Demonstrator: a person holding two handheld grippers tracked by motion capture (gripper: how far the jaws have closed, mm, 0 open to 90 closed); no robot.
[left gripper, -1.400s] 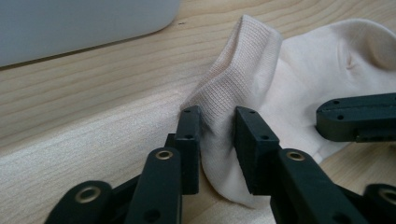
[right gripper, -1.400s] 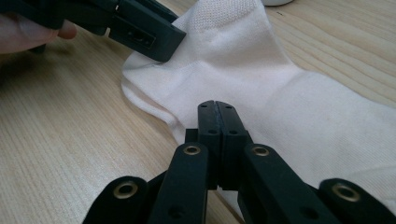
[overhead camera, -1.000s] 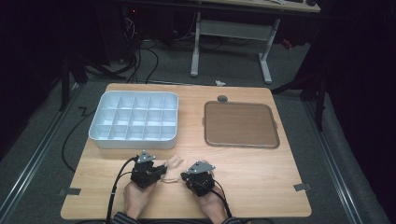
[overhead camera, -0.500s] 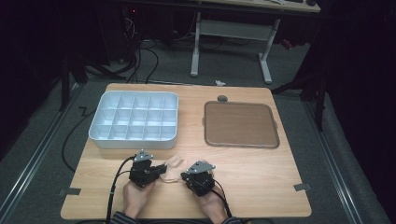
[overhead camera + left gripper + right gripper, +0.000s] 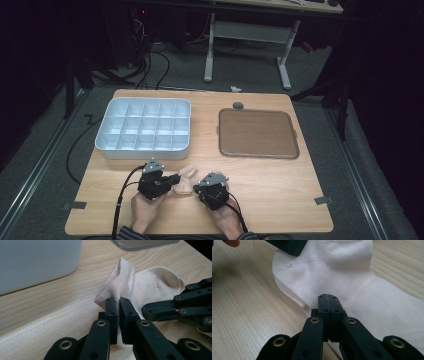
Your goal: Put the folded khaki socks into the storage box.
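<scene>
Jaws of the left gripper pinch the sock's raised cuff; the right gripper is clamped on its edge. Sock lies near the table's front edge, bare wood rightward, the white bin just behind.

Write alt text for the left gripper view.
The left gripper pinches the ribbed cuff of a cream sock between its closed black fingers, lifting a fold off the wooden table. A white bin stands behind; the other gripper enters from the right.
</scene>
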